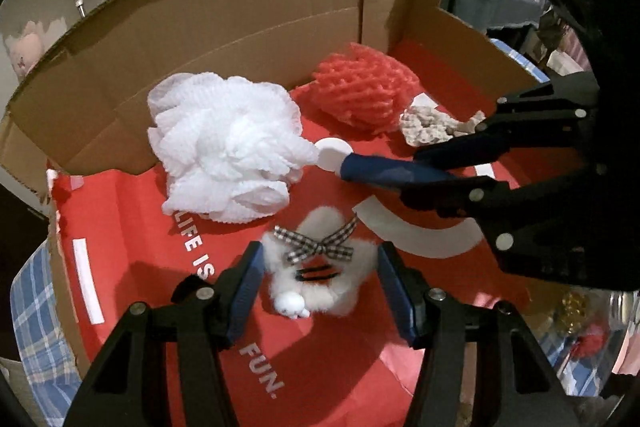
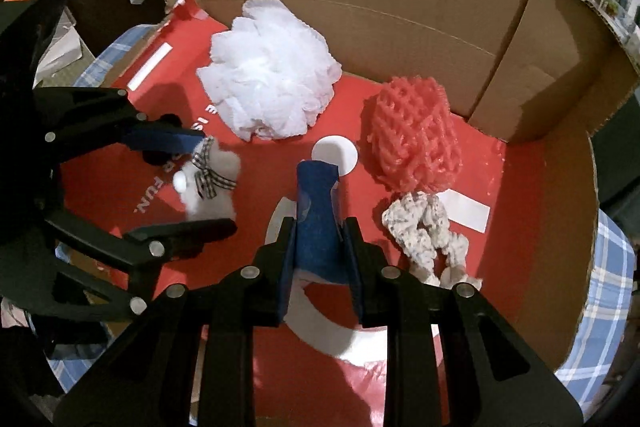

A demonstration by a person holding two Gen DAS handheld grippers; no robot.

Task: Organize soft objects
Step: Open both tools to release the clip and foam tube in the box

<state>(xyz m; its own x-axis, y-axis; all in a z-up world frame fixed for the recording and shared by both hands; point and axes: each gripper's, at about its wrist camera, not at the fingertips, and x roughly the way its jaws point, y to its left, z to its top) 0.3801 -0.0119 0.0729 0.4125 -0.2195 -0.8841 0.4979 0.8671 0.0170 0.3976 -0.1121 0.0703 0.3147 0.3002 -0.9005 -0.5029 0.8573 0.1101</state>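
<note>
1. Cardboard box (image 1: pixel 248 39): red printed floor, brown walls at the back and sides. All the soft objects lie inside it, so the box is the work area. Any lift should clear the walls only if the item is meant to go out.
2. White mesh pouf (image 1: pixel 224 147): largest item, at the rear left of the floor, untouched. It sits just behind the target; keep the left fingers short of it so mesh is not snagged.
3. Red mesh pouf (image 2: pixel 412 139): rear right, near the back wall, well apart from both grippers.
4. Grey knitted scrap (image 2: pixel 424 231): front right, just beside the right gripper, lying loose.
5. White fluffy scrunchie (image 1: pixel 320 267) with a checked bow and a small white charm: mid-floor, left of centre. This looks like the item in hand.
6. Left gripper (image 1: pixel 318 287): jaws spread wide, one blue pad on each side of the scrunchie, not yet pressing it. Judgement: lower until the pads bracket the fluff body, not the bow or charm, then close gently. Fur compresses, so a full squeeze is probably needed for a firm hold.
7. Right gripper (image 2: pixel 318 223): jaws drawn nearly together, nothing caught between the pads, hovering over the floor's white circle. Keep it clear of the left gripper's path.
</note>
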